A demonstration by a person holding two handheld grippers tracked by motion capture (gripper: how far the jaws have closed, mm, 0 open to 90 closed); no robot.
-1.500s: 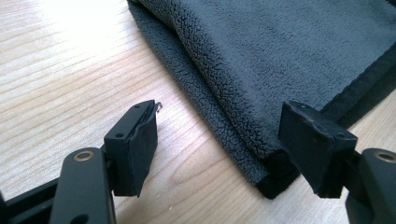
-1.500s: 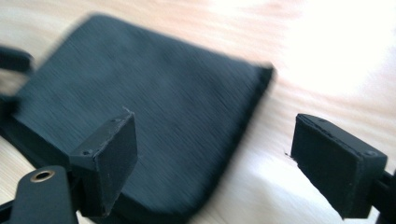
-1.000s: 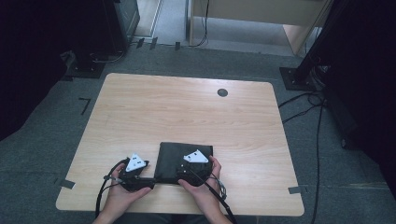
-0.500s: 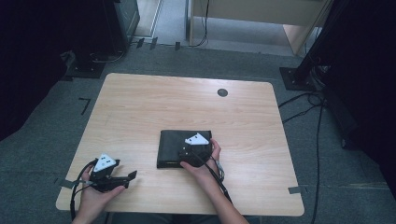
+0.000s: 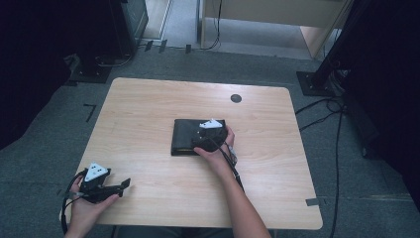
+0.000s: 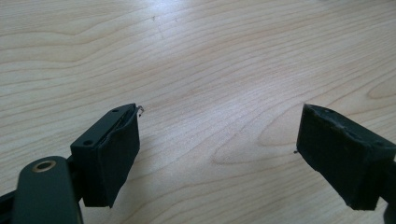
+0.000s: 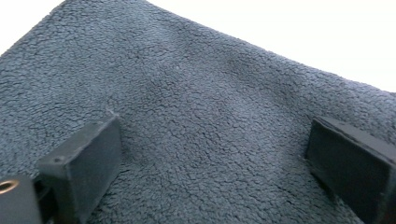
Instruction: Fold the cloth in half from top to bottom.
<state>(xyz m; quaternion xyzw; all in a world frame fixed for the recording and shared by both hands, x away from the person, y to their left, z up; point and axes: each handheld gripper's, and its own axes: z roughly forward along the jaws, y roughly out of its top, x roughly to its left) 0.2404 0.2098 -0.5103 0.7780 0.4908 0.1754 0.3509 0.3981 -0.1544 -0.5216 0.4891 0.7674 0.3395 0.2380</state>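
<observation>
While the left tool is resting near the front left corner of the wooden worktop, its jaws are gaping wide over bare wood. Well apart from it, the right tool is sitting on a folded dark fleecy cloth near the worktop's middle, jaws spread wide and gripping nothing.

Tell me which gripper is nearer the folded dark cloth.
The right. The right gripper sits on top of the folded dark cloth mid-table, jaws open over its fleece. The left gripper is off at the near left corner, open over bare table.
</observation>
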